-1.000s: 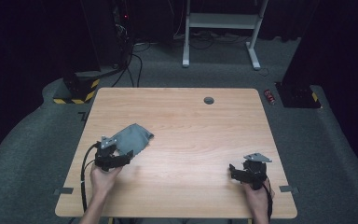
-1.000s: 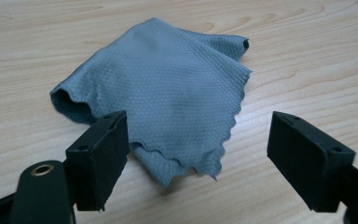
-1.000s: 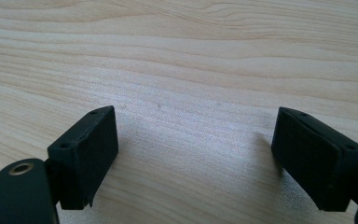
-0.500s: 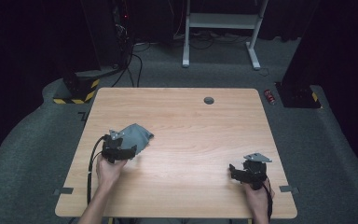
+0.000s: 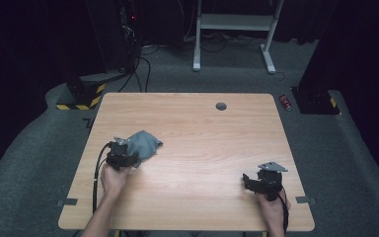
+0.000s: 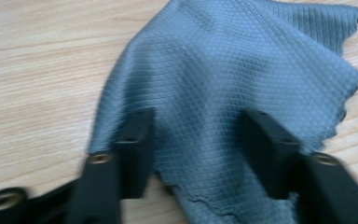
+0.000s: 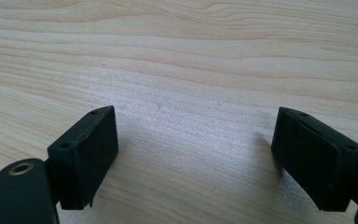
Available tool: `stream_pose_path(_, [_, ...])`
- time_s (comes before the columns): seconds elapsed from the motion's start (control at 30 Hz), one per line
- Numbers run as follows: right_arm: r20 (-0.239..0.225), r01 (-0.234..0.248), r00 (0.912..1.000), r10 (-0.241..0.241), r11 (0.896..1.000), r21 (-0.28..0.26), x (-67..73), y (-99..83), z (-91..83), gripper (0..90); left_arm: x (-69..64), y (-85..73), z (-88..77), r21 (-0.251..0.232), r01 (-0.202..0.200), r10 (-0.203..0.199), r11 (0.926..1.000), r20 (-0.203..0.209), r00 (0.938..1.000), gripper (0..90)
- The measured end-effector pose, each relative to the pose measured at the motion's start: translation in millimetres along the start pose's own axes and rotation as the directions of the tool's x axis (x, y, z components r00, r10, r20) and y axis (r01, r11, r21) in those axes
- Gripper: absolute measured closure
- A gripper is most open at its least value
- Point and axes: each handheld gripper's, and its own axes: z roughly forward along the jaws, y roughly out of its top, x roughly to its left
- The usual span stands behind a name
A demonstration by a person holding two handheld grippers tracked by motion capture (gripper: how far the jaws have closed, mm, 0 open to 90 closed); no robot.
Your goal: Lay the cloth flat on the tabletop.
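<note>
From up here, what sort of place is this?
Probably a lab or recording room: a bare wooden table on grey carpet, dark surroundings, cables running to equipment, and a white desk frame behind.

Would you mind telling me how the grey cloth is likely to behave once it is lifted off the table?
The cloth already lies in soft folds, so it will probably hang limp. It looks thin and likely light. Its waffle weave should give the left gripper some hold; the jaws have just been closing with cloth between them.

A grey cloth [image 6: 223,88] lies crumpled on the wooden table [image 6: 37,60]. The left gripper [image 6: 198,140] has just been closing its jaws, cloth between them, a gap remaining, pads resting on the fabric.
</note>
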Motion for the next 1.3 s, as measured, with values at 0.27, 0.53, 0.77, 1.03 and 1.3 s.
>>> stream_pose_path(0.27, [0.000, 0.000, 1.0000, 0.000, 1.000, 0.000, 0.0, 0.0, 0.0, 14.5, 13.3, -2.3, -2.4, -0.009, -0.010, 0.010, 0.9999, -0.001, 0.9999, 80.2])
stream_pose_path(0.53, [0.000, 0.001, 1.0000, -0.001, 1.000, -0.001, -0.1, -0.1, 0.1, 14.5, 7.9, -1.5, -11.2, -0.054, 0.005, 0.001, 0.9985, 0.100, 0.9949, 83.1])
stream_pose_path(0.77, [0.000, 0.000, 1.0000, 0.000, 1.000, 0.000, 0.0, 0.0, 0.0, 14.5, -4.2, 2.0, -17.3, -0.089, 0.020, -0.001, 0.9959, 0.203, 0.9791, 83.3])
stream_pose_path(1.03, [0.000, 0.000, 1.0000, 0.000, 1.000, 0.000, 0.0, 0.0, 0.0, 14.5, -18.3, 9.0, -24.4, -0.110, 0.008, 0.022, 0.9939, 0.263, 0.9646, 83.6])
stream_pose_path(1.3, [0.000, 0.000, 1.0000, 0.000, 1.000, 0.000, 0.0, 0.0, 0.0, 14.5, -39.0, 17.3, -26.5, -0.132, -0.035, 0.074, 0.9906, 0.303, 0.9502, 83.6])
